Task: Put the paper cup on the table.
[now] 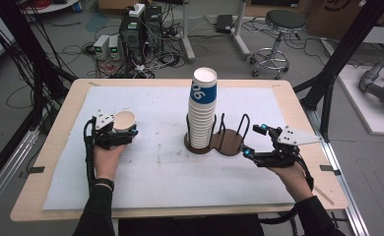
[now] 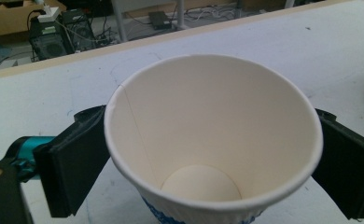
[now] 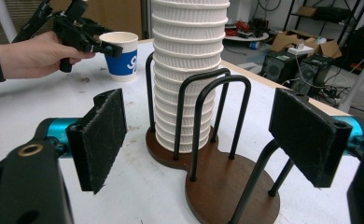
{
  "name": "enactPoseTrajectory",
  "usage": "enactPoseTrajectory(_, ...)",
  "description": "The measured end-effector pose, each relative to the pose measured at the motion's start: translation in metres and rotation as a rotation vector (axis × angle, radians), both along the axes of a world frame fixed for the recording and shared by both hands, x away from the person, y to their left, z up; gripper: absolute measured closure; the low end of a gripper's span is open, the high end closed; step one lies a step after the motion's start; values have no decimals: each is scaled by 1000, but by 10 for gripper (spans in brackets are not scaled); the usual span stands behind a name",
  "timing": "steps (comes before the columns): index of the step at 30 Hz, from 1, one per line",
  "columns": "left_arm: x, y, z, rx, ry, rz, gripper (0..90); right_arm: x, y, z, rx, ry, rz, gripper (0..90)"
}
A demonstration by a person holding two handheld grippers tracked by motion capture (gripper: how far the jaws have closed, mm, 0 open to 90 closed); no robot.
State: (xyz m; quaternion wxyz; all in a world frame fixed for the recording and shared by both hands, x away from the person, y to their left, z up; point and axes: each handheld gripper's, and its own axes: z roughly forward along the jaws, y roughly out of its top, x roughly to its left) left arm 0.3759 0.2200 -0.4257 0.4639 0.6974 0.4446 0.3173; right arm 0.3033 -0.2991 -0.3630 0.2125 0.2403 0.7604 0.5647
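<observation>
The bench with its white mat lies under both my hands; on it the stack of paper cups stands tall in the wire cup holder on a brown base; the single paper cup sits upright on the mat well to the left of the stack, between the pads of my left claw. That claw stands as wide as it goes, and the left gripper view shows narrow gaps either side of the rim, so I judge the cup released (the pads are very near it, though); my right claw is open and empty, its jaws pointing at the holder's free loops. The risk: pulling my left hand back crookedly could let a pad catch the rim and tip the light cup; my right could nudge the holder and sway the stack. The cup's foot is cut off in the left gripper view; the stack's top is cropped in the right gripper view.
</observation>
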Motion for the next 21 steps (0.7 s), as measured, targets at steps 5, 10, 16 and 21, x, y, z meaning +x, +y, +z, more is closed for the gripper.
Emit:
enactPoseTrajectory(5, -7, 1, 8, 4, 0, 15, 61, 0, 0, 0, 0, 1, 0, 195)
enactPoseTrajectory(10, -17, 3, 16, 24, -19, 42, 61, 1, 0, 0, 1, 4, 0, 195)
enactPoseTrajectory(16, -30, 4, 27, 2, -38, 21, 61, 1, -1, -1, 2, 7, 0, 195)
enactPoseTrajectory(21, -44, -2, 35, -3, -55, -14, 61, 1, -4, -4, 3, 5, -1, 195)
